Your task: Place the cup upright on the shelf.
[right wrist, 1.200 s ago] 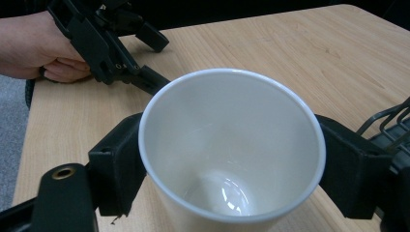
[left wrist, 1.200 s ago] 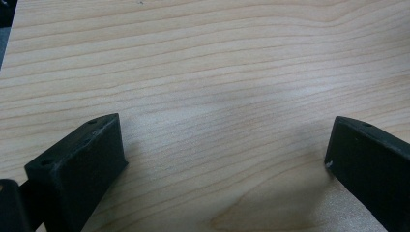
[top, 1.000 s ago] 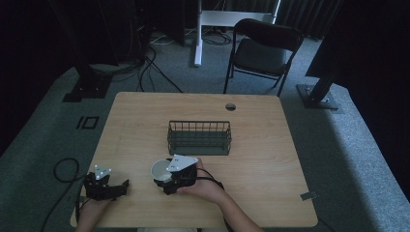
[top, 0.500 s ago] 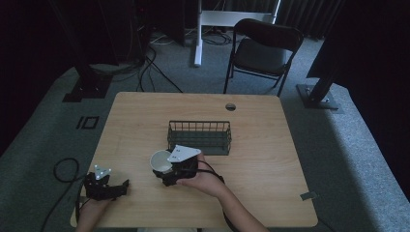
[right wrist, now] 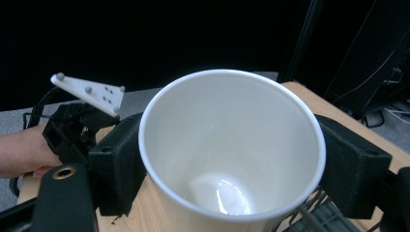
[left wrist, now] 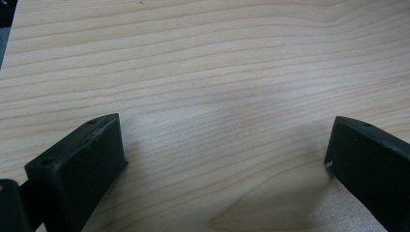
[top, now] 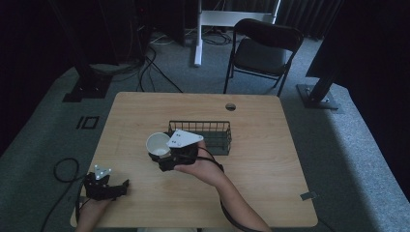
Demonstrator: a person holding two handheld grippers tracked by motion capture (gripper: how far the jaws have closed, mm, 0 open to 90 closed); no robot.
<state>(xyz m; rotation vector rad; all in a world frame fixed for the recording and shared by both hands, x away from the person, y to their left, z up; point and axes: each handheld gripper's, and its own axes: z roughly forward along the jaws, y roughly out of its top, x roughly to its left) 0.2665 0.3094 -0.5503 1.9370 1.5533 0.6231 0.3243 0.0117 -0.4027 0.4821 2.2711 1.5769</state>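
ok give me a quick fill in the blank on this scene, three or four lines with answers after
1. The right gripper is shut on a white ____.
2. The wire basket on the wooden table is coloured ____.
3. The left gripper has its jaws ____ over bare wood.
4. Beyond the table stands a black folding ____.

Missing words: cup; black; open; chair

A black folding metal chair stands on the grey carpeted floor at about one o'clock from the light wooden table, well apart from its far edge. A white metal desk leg rises at twelve o'clock, with black cables trailing across the carpet at eleven o'clock. Black stand bases sit at two and ten o'clock.
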